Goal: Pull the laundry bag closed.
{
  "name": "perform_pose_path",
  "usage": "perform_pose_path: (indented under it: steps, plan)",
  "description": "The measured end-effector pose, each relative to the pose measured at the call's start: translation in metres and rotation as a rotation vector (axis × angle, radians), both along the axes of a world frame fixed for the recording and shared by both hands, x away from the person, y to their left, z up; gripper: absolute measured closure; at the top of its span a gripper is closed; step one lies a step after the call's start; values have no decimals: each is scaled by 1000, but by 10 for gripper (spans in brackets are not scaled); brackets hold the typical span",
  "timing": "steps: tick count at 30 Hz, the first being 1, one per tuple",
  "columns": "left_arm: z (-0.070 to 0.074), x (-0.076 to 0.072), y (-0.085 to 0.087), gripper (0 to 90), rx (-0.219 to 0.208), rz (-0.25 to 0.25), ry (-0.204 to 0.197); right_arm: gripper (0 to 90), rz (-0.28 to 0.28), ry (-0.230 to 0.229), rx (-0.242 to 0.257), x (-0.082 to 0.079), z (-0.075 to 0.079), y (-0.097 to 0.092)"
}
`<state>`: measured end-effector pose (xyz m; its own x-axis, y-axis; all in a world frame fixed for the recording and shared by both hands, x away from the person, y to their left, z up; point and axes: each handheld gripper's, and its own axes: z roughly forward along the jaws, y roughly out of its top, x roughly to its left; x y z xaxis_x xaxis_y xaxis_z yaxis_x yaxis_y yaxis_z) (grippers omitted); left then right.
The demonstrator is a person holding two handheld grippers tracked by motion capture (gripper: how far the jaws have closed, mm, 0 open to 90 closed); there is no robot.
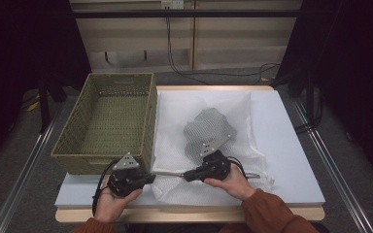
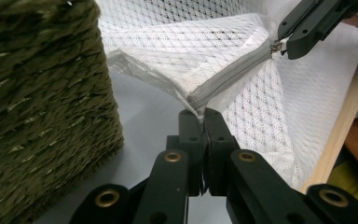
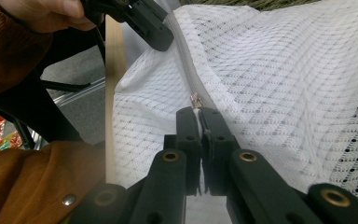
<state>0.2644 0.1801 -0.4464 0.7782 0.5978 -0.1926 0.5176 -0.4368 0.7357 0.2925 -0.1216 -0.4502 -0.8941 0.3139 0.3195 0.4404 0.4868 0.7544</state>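
Both grippers clamp the mesh bag's zipper.
Left gripper (image 2: 204,114) pins the bag (image 1: 252,141) corner; right gripper (image 3: 198,114) should pull the zipper tab (image 3: 195,100) straight, keeping the zipper (image 2: 233,74) taut.

White mesh zip bag (image 1: 209,126), flat on table
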Motion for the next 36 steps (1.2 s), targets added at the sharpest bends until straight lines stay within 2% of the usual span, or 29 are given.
perform_pose_path:
  steps: [15,29,35,36]
  plan:
    - [0,0,0,881,-7,6,3,868,-16,-9,-9,-3,1,-11]
    - [1,0,1,882,-20,-11,6,869,-19,-7,-11,-3,1,-15]
    - [2,0,0,881,-21,-8,2,868,-20,-12,-14,-3,1,-15]
    - [2,-1,0,882,-16,3,-8,868,-19,-12,-14,-3,1,-15]
